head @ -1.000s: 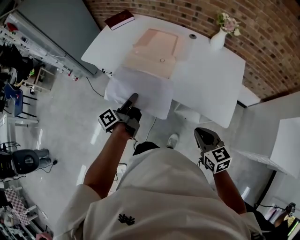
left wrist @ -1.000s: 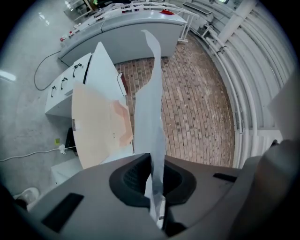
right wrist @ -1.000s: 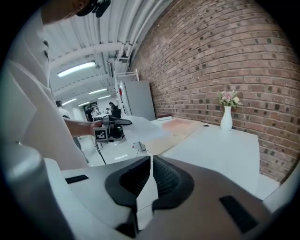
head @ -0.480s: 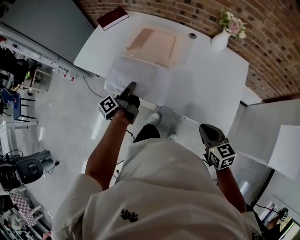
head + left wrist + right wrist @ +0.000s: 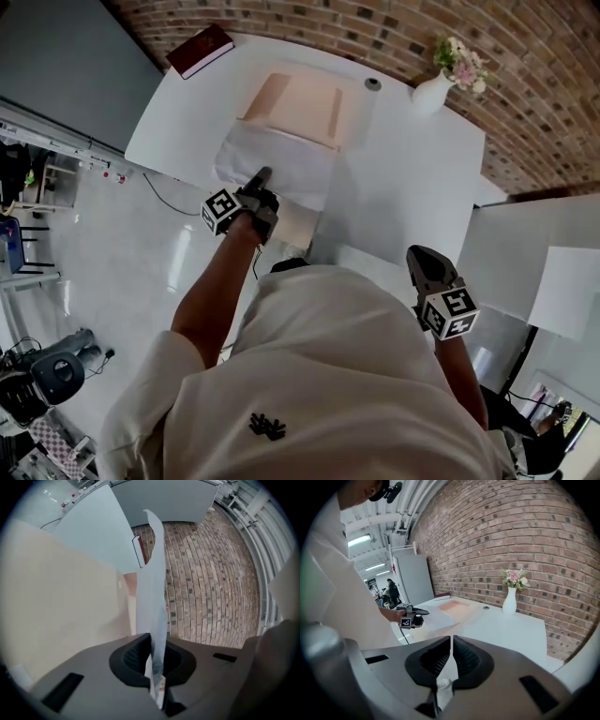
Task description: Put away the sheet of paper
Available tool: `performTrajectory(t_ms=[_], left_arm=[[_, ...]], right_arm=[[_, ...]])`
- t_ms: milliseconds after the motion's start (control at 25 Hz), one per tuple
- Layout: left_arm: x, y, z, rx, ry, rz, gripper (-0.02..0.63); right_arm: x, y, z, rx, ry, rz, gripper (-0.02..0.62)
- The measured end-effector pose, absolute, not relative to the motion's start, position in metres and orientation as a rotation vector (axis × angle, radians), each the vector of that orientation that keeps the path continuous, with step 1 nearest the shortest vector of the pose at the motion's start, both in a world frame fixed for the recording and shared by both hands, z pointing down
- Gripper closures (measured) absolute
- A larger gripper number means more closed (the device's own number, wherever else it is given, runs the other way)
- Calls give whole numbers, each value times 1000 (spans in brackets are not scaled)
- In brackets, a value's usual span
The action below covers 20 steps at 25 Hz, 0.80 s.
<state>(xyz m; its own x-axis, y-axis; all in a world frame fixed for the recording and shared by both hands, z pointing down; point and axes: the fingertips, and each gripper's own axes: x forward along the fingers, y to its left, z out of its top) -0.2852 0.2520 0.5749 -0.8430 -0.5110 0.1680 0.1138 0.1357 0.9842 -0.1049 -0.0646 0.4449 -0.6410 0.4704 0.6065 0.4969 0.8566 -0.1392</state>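
Note:
A white sheet of paper (image 5: 281, 161) hangs over the near edge of the white table (image 5: 412, 187), its far edge against a beige folder (image 5: 302, 101). My left gripper (image 5: 262, 177) is shut on the sheet's near edge. In the left gripper view the sheet (image 5: 152, 592) runs edge-on out of the left gripper (image 5: 153, 641), with the folder (image 5: 61, 611) to its left. My right gripper (image 5: 424, 262) hangs off the table's near right side, shut and holding nothing. The right gripper (image 5: 451, 641) view shows the sheet (image 5: 437, 618) and the left gripper (image 5: 412, 618) beyond its closed jaws.
A dark red book (image 5: 199, 49) lies at the table's far left corner. A white vase (image 5: 431, 90) with flowers stands at the back right, and a small round object (image 5: 373, 83) sits behind the folder. A brick wall (image 5: 525, 75) runs behind the table. Another white surface (image 5: 562, 291) is at right.
The person has stepped closer to the table. The left gripper has carried the sheet forward, so its far edge now reaches the folder. The right gripper stays shut at the side.

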Motion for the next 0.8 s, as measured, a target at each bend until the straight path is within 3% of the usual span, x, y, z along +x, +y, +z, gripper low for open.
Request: performTrajectory(t_ms=[800], left_arm=[[-394, 247, 637, 345, -1860, -1722, 583]], right_arm=[[-110, -35, 472, -489, -2344, 10, 554]])
